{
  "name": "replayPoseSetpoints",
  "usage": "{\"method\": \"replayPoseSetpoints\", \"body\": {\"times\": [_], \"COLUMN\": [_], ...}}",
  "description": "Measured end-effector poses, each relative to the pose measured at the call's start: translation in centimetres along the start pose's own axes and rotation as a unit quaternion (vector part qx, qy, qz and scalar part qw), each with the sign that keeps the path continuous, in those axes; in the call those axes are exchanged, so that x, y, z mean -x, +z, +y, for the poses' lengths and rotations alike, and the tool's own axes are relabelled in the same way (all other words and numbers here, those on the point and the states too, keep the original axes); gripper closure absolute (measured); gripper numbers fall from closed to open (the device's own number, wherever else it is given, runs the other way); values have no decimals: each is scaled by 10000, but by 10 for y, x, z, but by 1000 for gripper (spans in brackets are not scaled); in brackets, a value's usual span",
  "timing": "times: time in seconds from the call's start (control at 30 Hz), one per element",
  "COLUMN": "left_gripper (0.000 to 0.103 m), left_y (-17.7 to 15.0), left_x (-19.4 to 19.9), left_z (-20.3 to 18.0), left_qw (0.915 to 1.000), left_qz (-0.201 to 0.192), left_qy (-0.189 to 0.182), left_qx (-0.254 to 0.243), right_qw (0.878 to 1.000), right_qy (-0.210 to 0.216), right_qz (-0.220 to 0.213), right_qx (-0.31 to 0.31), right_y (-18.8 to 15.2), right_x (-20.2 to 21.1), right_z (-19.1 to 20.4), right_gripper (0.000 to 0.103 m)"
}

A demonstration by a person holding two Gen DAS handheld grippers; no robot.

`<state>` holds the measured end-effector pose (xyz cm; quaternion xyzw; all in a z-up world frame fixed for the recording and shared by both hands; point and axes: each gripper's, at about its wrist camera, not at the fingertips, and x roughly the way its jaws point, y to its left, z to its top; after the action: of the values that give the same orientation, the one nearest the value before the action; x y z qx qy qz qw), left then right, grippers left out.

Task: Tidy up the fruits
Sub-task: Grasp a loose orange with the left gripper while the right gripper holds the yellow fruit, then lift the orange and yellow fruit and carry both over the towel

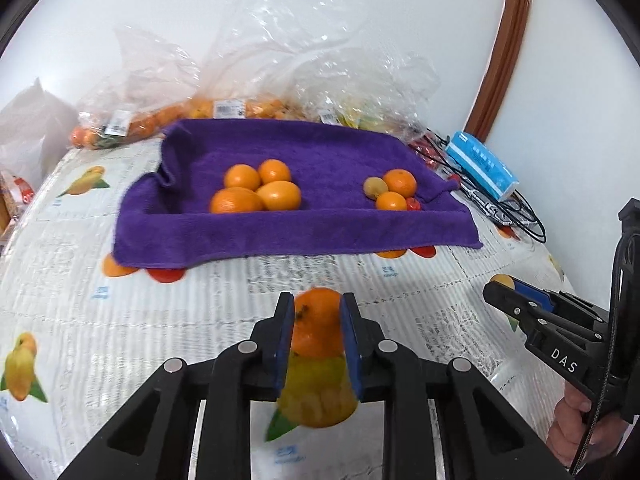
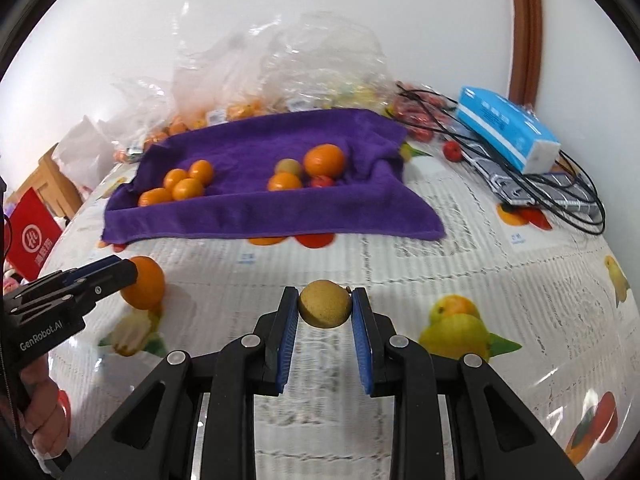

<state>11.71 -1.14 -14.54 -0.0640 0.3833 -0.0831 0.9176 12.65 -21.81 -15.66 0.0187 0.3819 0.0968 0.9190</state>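
Left claw [image 1: 318, 330] clamped on an orange [image 1: 318, 326]; right claw [image 2: 325, 308] clamped on a small brownish fruit [image 2: 325, 309]. Both held above the desk [image 2: 440, 272], short of the purple towel [image 1: 320, 224] bearing two fruit clusters.

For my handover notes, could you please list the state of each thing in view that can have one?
Left gripper: shut on an orange.
Right gripper: shut on a brown fruit.
Towel: spread out, rumpled, holding two fruit groups.
Bags: open, crumpled, fruit inside.
Tissue pack: lying on cables.
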Motion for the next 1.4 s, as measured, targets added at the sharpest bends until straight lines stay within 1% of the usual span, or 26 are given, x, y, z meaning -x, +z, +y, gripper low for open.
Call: {"method": "replayPoseSetpoints", "body": {"times": [0.03,0.17,0.27,0.3,0.47,0.57,0.63,0.77,0.87,0.9,0.93,1.17,1.33,1.4], "left_gripper": [80,79,75,72,65,65,64,61,60,60,60,60,60,63], "left_y": [-1,-7,-9,-10,-9,-9,-9,-10,-10,-11,-11,-7,-2,0], "left_x": [1,4,4,4,-6,-13,-18,-26,-38,-40,-39,-38,-30,-24], "left_z": [2,11,10,9,4,-4,-11,-24,-27,-27,-27,-25,-24,-21], "left_qw": [10000,9993,9992,9991,9980,9973,9975,9981,9967,9967,9974,9974,9984,9988], "left_qz": [16,129,127,150,321,408,442,433,679,702,593,608,452,385], "left_qy": [1,-319,-352,-377,-533,-603,-556,-342,-290,-269,-240,-246,-179,-160], "left_qx": [12,149,101,100,86,43,-57,-269,-329,-321,-324,-281,-284,-250], "right_qw": [10000,10000,10000,10000,10000,10000,10000,9999,9998,9998,9998,9996,9995,9994], "right_qy": [-11,52,14,-15,-29,-47,-70,-123,-115,-113,-116,-97,-105,-100], "right_qz": [-11,19,-1,4,-19,-9,0,-22,-7,-7,-3,32,-6,-32], "right_qx": [34,32,79,82,47,-17,-41,-92,-148,-158,-189,-273,-297,-325], "right_y": [0,0,-3,-4,-8,-10,-12,-13,-15,-15,-15,-18,-16,-14], "right_x": [1,4,7,8,12,12,12,12,10,10,8,3,5,7], "right_z": [3,10,13,13,9,4,-1,-10,-16,-17,-19,-27,-30,-31], "right_gripper": [76,76,76,76,76,76,76,76,76,76,76,76,76,76]}}
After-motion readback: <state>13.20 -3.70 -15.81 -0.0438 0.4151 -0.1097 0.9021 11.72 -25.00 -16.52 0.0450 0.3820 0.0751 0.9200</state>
